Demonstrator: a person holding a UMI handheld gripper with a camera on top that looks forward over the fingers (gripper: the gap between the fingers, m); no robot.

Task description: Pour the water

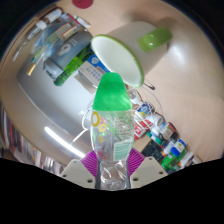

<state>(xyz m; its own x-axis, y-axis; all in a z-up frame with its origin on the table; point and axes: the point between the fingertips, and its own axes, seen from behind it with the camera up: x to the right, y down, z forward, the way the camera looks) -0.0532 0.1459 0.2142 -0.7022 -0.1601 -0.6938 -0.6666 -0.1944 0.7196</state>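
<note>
My gripper [112, 163] is shut on a clear plastic water bottle [111, 135] with a green cap [112, 93] and a printed label; both purple pads [92, 162] press its sides. The bottle points forward, its green top at the rim of a white cup [118, 55] that stands on the table just beyond it. The cup's inside is hidden.
A green cup-like thing [154, 39] sits beyond the white cup on the light table [185, 75]. A bottle with a green label [72, 66] and other items lie to the left. Several small bottles and clutter [160, 135] crowd the right side near the fingers.
</note>
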